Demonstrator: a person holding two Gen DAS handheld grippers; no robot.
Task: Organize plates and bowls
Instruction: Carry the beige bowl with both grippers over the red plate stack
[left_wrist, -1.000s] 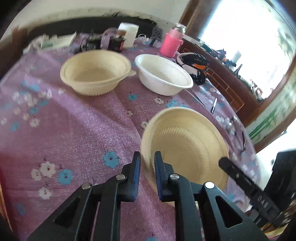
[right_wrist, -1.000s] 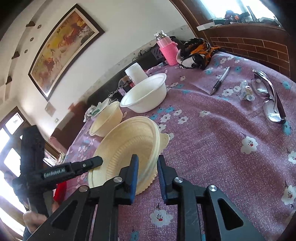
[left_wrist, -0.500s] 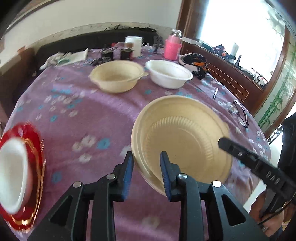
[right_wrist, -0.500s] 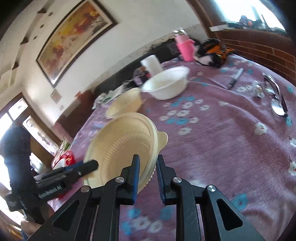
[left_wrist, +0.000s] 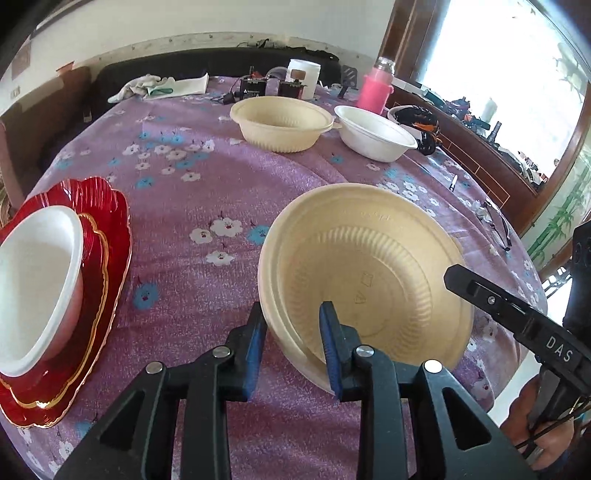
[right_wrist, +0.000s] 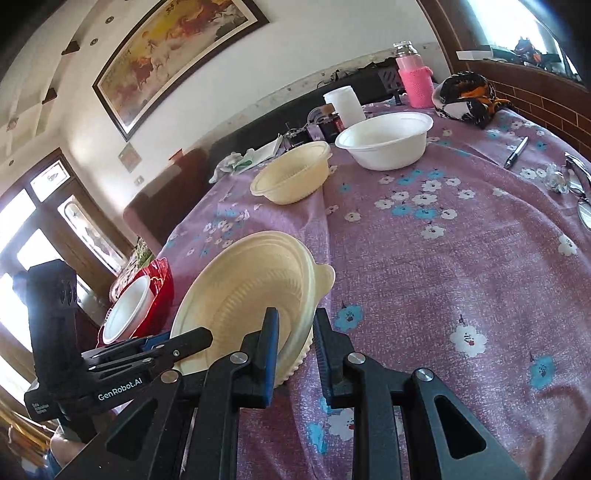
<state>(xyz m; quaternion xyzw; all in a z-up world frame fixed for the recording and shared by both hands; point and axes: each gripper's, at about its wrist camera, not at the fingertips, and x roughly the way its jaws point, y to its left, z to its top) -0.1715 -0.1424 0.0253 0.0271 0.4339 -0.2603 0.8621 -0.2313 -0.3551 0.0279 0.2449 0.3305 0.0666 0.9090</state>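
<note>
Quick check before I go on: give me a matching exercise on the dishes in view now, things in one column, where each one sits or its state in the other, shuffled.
Things:
1. tan bowl
2. small white bowl
3. large white bowl
4. pen

Places or states:
A. lying alone on the purple cloth
B. on the red plates
C. tilted, rim inside both grippers' jaws
D. beside the second tan bowl at the far end

Pairs: 1-C, 2-B, 3-D, 4-A
</note>
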